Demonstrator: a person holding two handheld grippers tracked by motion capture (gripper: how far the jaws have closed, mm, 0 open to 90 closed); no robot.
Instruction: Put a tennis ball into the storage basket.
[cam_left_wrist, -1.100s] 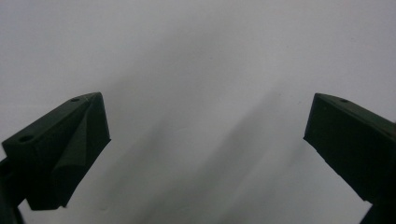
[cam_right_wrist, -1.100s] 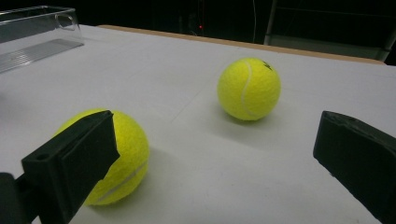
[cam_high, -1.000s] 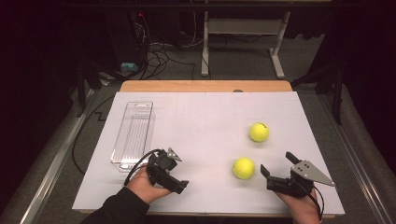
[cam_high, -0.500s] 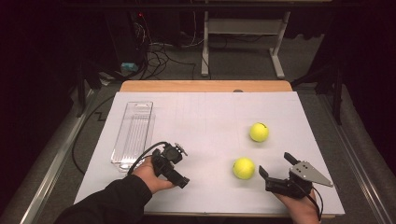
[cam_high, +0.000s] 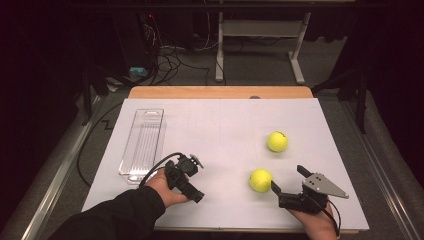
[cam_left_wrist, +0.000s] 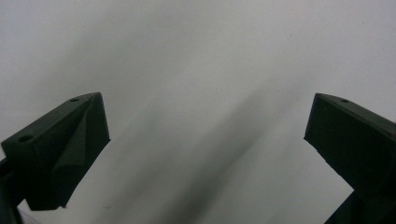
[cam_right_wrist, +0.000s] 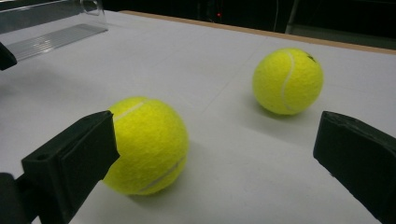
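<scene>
Two fuzzy yellow-green felt tennis balls are seen from the high view on the white-covered desk (cam_high: 220, 125): the nearer tennis ball (cam_high: 260, 180) lies toward the front edge, right of the middle, and the farther tennis ball (cam_high: 277, 141) lies behind it, toward the right edge, well apart from it. The right tool (cam_high: 289, 179) is held wide near the front right corner, one jaw just beside the nearer ball and nothing gripped. The left tool (cam_high: 192, 177) is held near the front edge, left of the middle, beside a clear ribbed plastic tray (cam_high: 144, 142) that runs along the left edge.

Through the left gripper view, the left tool's blunt black jaws are shown spread wide over bare matte white desk, with nothing between them.

Through the right gripper view, the nearer ball (cam_right_wrist: 147, 144) is seen partly behind the left-hand jaw, not between the two. It is judged light, springy and grippy, thanks to its napped felt, yet free to roll at a nudge. Hold is best taken across its widest part, with the jaws centred, so it is not squeezed out. The farther ball (cam_right_wrist: 288, 80) shows its curved white seam.
</scene>
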